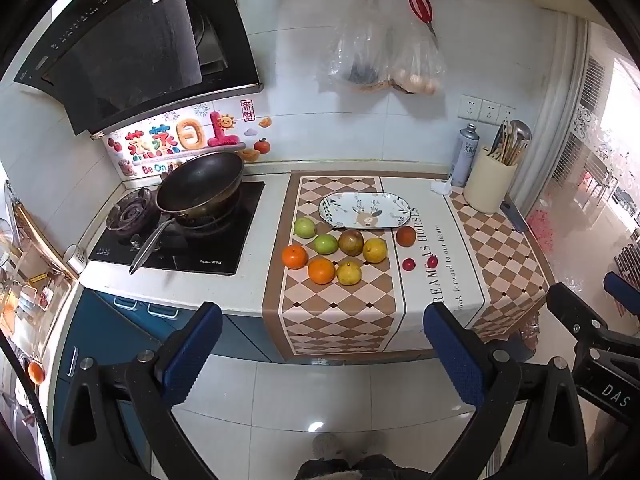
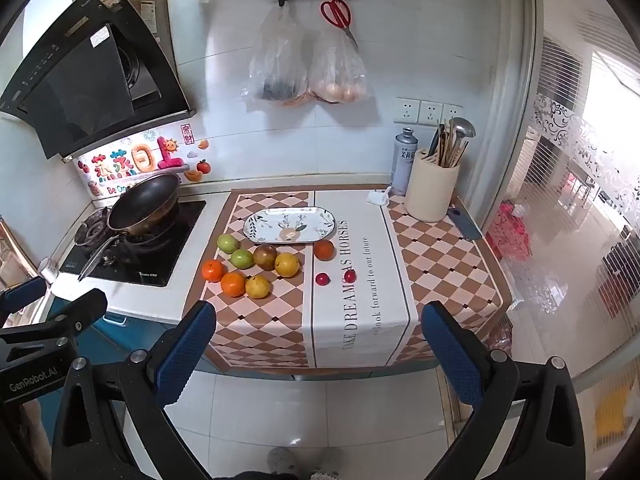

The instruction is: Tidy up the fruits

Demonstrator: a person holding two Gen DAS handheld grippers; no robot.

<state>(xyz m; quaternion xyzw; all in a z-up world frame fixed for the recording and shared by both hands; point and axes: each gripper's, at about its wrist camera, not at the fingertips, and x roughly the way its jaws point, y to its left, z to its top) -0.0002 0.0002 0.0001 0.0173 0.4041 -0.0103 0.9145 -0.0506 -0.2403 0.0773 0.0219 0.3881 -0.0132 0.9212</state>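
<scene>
From my station, left to right: wok (image 1: 200, 184) on the stove; beside it the checkered cloth (image 1: 340, 312) carries the fruits (image 1: 334, 254) — clustered just in front of the oval plate (image 1: 366, 210), none on it — with two small red ones (image 2: 322, 279) slightly apart. Utensil holder (image 2: 431, 194) far right. My left gripper (image 1: 324, 354) and right gripper (image 2: 320, 352) both hang spread wide, holding nothing, short of the counter.

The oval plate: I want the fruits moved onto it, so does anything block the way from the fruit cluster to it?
Nothing visible does. The oval plate lies bare just behind the fruits, with only cloth between. Both grippers, left and right, hang open, short of the counter.
</scene>
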